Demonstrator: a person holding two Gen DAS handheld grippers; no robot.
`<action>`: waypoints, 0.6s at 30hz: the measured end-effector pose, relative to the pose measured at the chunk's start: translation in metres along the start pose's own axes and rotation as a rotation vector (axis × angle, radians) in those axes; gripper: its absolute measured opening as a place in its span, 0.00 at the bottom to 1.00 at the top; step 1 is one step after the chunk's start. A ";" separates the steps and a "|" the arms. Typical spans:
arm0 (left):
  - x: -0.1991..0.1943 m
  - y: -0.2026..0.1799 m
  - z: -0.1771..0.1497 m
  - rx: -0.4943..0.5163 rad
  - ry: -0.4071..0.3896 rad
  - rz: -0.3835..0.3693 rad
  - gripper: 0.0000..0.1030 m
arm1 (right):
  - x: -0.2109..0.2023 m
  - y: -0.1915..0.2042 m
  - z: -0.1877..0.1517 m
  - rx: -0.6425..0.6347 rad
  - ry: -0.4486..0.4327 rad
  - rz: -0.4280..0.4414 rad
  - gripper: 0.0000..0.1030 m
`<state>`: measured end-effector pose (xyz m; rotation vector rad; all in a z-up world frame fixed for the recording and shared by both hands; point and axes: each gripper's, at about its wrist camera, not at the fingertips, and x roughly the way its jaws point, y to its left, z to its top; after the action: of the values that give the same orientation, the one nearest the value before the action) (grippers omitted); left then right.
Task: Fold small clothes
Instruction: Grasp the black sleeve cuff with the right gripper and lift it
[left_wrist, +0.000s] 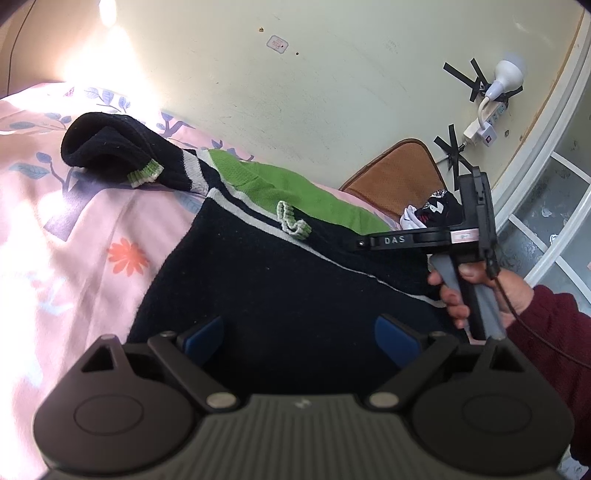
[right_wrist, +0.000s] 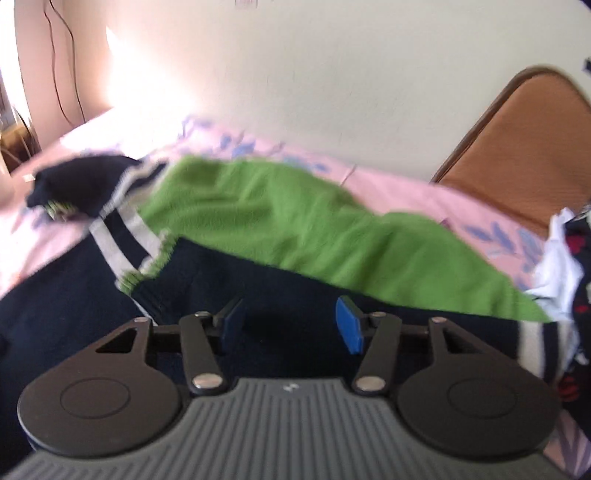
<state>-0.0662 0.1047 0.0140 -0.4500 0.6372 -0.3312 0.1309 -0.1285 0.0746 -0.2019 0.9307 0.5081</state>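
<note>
A small dark navy knit sweater (left_wrist: 280, 280) with white stripes and a green upper part (left_wrist: 280, 184) lies on the pink floral bed sheet (left_wrist: 74, 236). One sleeve (left_wrist: 110, 147) with a green cuff lies folded at the far left. My left gripper (left_wrist: 301, 339) is open just above the navy body, holding nothing. In the right wrist view, which is blurred, my right gripper (right_wrist: 291, 325) is open over the navy part (right_wrist: 258, 288), below the green part (right_wrist: 295, 229). The right gripper's body, held in a hand, shows in the left wrist view (left_wrist: 469, 236).
A brown chair back (left_wrist: 399, 173) stands beyond the bed, with other clothes (left_wrist: 432, 212) piled near it. A wall is close behind, with a taped power strip and lamp (left_wrist: 495, 96). A door frame is at the right.
</note>
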 end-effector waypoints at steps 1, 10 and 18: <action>-0.001 0.001 0.000 -0.003 -0.001 -0.003 0.90 | 0.002 0.001 -0.003 0.020 -0.035 0.001 0.44; -0.001 0.004 0.000 -0.032 -0.004 -0.032 0.91 | -0.035 -0.009 0.032 0.045 -0.294 -0.037 0.07; -0.004 0.006 0.000 -0.049 -0.021 -0.035 0.91 | 0.023 -0.001 0.028 0.043 -0.106 -0.120 0.50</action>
<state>-0.0684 0.1111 0.0133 -0.5116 0.6181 -0.3446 0.1625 -0.1112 0.0726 -0.1885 0.8204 0.3838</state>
